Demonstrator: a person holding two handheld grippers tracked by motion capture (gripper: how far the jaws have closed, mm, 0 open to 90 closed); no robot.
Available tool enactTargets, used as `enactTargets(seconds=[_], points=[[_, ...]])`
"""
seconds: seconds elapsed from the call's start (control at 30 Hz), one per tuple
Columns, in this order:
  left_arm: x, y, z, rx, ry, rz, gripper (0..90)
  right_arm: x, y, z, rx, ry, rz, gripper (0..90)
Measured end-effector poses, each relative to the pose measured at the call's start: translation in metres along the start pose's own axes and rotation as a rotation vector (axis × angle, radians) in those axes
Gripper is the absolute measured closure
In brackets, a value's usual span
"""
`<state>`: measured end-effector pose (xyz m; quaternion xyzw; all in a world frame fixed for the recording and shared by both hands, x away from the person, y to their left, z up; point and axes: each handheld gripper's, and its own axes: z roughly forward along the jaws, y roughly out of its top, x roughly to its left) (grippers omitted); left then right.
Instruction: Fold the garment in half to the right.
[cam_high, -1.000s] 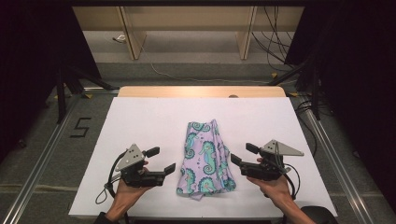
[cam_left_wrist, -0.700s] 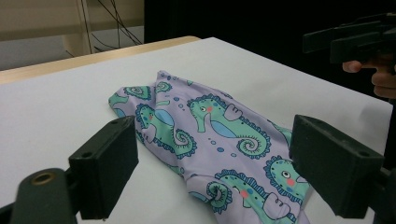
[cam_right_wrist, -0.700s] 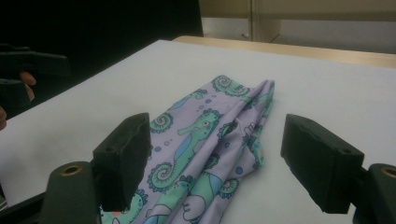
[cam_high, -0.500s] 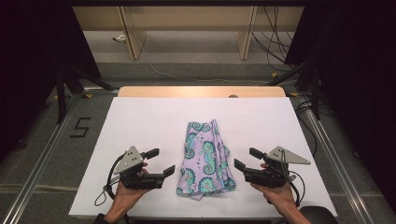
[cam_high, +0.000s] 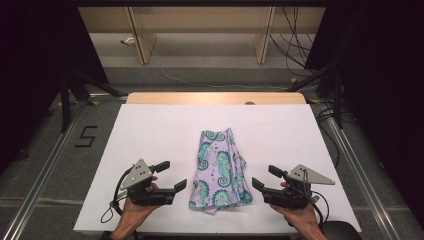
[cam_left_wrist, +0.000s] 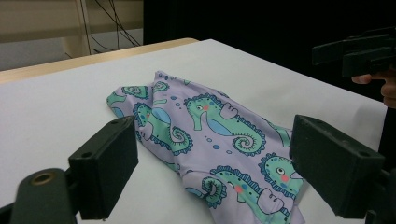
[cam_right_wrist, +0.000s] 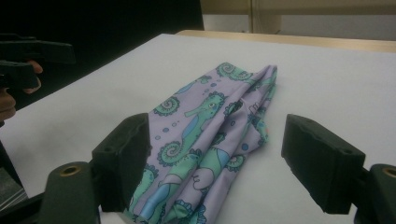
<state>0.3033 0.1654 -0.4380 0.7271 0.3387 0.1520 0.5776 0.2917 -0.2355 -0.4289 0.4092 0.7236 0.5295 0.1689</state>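
Observation:
A folded lilac cloth with teal seahorses (cam_high: 220, 169) lies on the white table (cam_high: 150, 135), near the front middle. My left gripper (cam_high: 171, 175) stands open just left of the cloth's near end, held in a hand. My right gripper (cam_high: 266, 177) stands open just right of the same end. In the left gripper view the cloth (cam_left_wrist: 210, 135) lies ahead between the wide-apart jaws, and the right gripper (cam_left_wrist: 359, 51) shows at the upper right. The right gripper view has the cloth (cam_right_wrist: 210, 130) between its spread jaws, with the left gripper (cam_right_wrist: 28, 58) at the far left. Neither holds anything.
The table's wooden far edge (cam_high: 215, 97) borders a grey floor with cables and shelf legs (cam_high: 140, 42). Metal rails (cam_high: 45, 170) run along both sides of the table. A number 5 mark (cam_high: 86, 136) is on the floor at left.
The right gripper has drawn back toward the table's front edge and slightly right. The left gripper and the cloth have stayed put.

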Motion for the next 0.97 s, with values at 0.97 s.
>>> enactTargets(seconds=[0.97], points=[[-0.0002, -0.0005, 0.0004, -0.010, 0.000, 0.002, 14.9, -0.0011, 0.0022, -0.0066, -0.047, -0.004, 0.004, 24.3]])
